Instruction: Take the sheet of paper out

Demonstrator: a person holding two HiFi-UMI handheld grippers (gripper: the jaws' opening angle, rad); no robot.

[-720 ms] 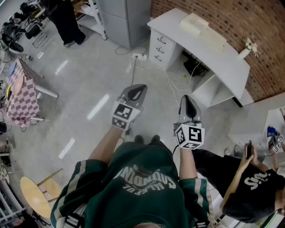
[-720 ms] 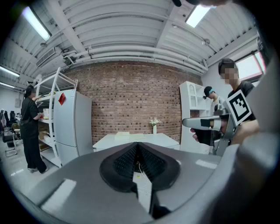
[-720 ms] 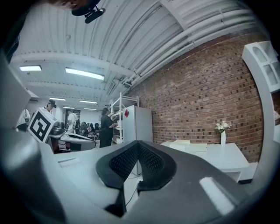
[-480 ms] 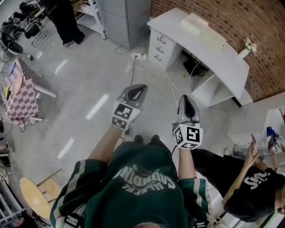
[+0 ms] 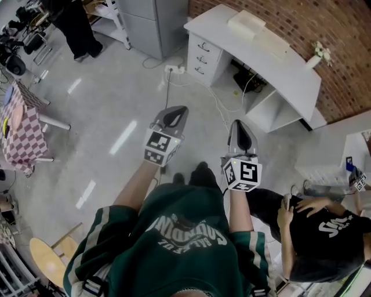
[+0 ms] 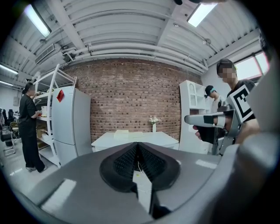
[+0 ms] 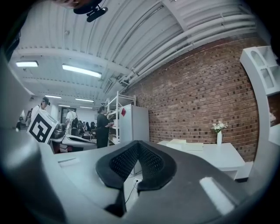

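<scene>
Standing on a grey concrete floor, the person holds both grippers out level ahead, side by side and apart. A red brick wall runs along the far side. Against it stands a long white desk, with drawers at its left end and open shelves under its right end. A grey cabinet stands on the floor left of the desk. One person in black stands by shelving at the far left, and another in black sits at the near right. A table with a checked cloth is at the floor's left edge.

The left gripper has its jaws closed together with nothing between the pads. The right gripper is likewise closed tight and empty.

A pale flat box lies on the desk near its back edge, toward the drawer end. A white vase of flowers stands at the desk's right back corner. A power strip lies on the floor before the drawers. The sheet of paper cannot be made out in any view.
</scene>
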